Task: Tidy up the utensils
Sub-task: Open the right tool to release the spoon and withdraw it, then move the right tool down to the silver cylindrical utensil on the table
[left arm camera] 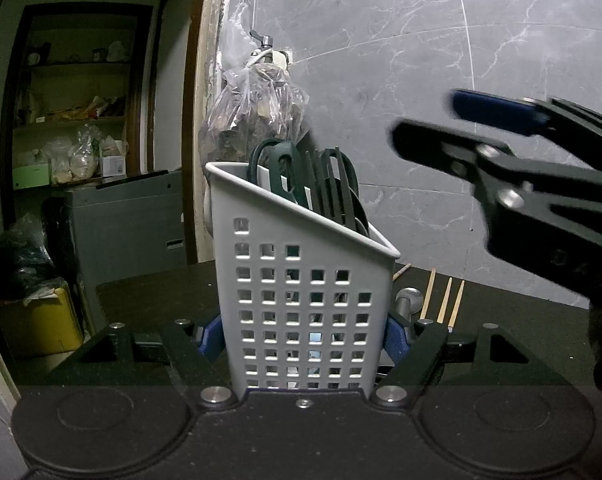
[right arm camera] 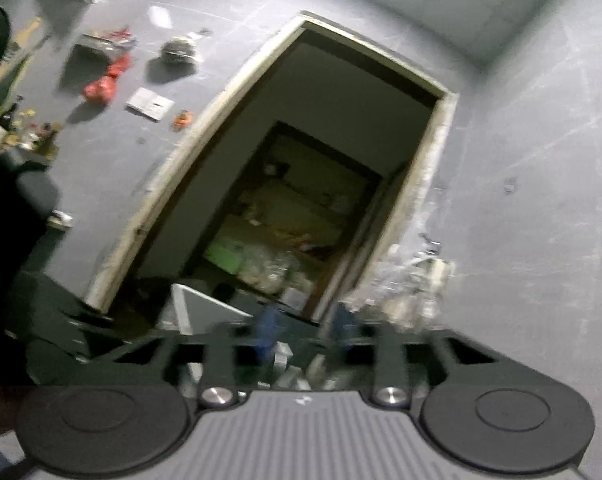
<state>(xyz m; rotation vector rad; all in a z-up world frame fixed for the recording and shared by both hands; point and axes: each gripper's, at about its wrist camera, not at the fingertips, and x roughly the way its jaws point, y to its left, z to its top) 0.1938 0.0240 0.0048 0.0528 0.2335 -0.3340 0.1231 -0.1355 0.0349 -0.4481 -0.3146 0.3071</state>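
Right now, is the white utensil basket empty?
No, the white basket, held between the left gripper's fingers, has dark green scissors sticking out.

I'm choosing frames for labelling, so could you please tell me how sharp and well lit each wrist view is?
Left wrist view: dim but sharp on the white caddy; only the right gripper is motion-smeared, and fisheye bends the wall lines. Right wrist view: blurred throughout, tilted, with dark corners.

**Grey marble wall beside a doorway**

A grey marble-tiled wall with pale veins rises behind the dark countertop. Left of this wall stands a pale-framed doorway. Through it, a dark wooden shelf unit holds bags and boxes. On the wall's left edge, a tap carries a clear plastic bag.
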